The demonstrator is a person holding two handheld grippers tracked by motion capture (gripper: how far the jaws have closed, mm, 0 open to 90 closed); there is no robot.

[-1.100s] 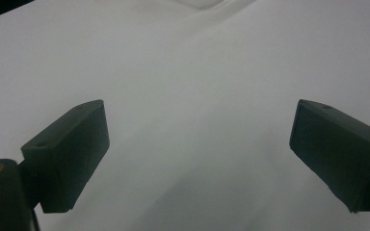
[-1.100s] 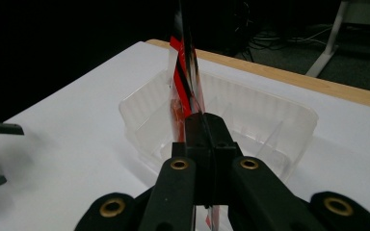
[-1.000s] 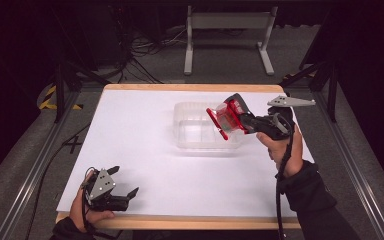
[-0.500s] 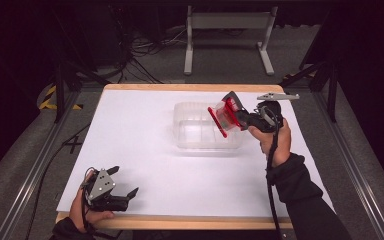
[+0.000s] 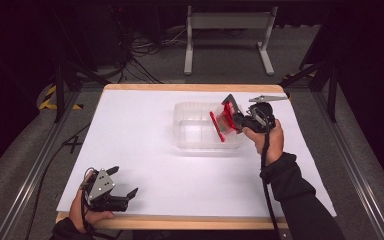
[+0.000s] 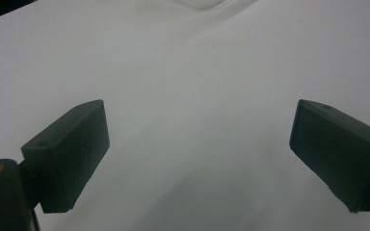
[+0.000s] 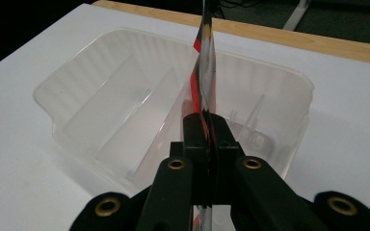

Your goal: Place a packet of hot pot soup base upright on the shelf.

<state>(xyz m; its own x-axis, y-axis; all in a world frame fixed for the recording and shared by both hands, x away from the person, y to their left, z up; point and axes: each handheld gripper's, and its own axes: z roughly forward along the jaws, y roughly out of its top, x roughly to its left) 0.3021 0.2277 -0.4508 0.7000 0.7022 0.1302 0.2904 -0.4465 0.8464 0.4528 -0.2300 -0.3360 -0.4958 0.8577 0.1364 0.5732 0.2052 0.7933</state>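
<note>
A clear plastic bin with inner dividers stands on the white table, right of centre. My right gripper is shut on a thin, flat red-edged piece and holds it edge-on, tilted, over the bin's right part. In the right gripper view the jaws pinch the piece, which rises over the bin; whether it touches the bin I cannot tell. My left gripper rests at the near left corner, open, with nothing between its jaws.
The white board has a wooden edge along the near and far sides. Metal rails run along both sides of the table. A grey stand and cables lie on the floor beyond the far edge.
My right hand has shifted a little left and lower with the red-edged piece, bringing it closer over the bin. The left gripper has stayed put.
</note>
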